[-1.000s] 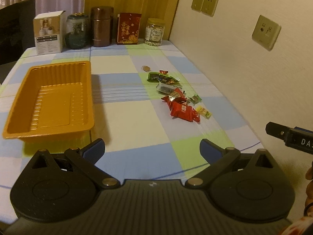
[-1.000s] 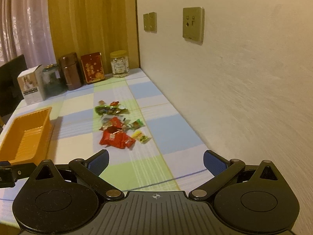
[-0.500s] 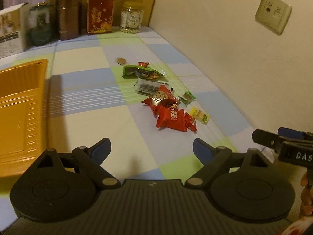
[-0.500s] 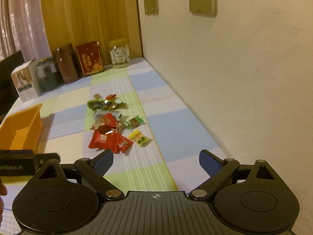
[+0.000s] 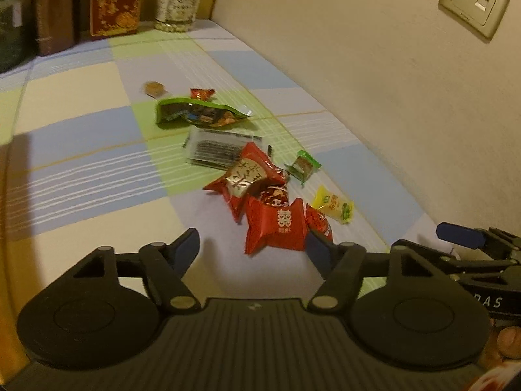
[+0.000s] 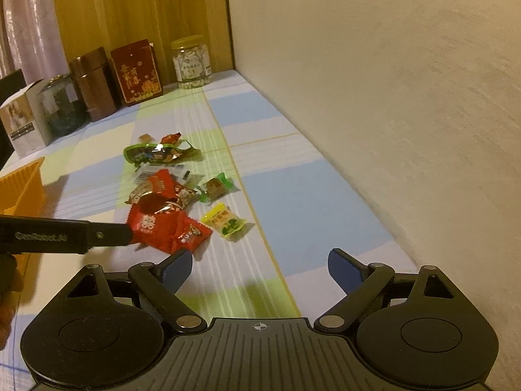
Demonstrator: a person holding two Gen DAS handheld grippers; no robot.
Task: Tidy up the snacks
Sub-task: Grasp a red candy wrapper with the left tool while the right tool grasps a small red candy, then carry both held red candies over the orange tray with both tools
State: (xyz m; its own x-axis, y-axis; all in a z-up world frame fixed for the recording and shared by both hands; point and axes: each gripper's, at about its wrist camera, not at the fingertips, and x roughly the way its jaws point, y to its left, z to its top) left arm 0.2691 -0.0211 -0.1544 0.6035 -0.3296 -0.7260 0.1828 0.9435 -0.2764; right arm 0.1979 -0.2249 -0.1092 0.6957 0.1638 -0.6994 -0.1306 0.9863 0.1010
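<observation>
The left gripper [image 5: 252, 247] reaches low over the checked tablecloth [image 5: 84, 130], fingers spread wide around the near end of a red snack packet [image 5: 276, 226] in the snack pile. The right gripper [image 6: 260, 268] hovers alongside, fingers likewise apart, holding nothing.
</observation>
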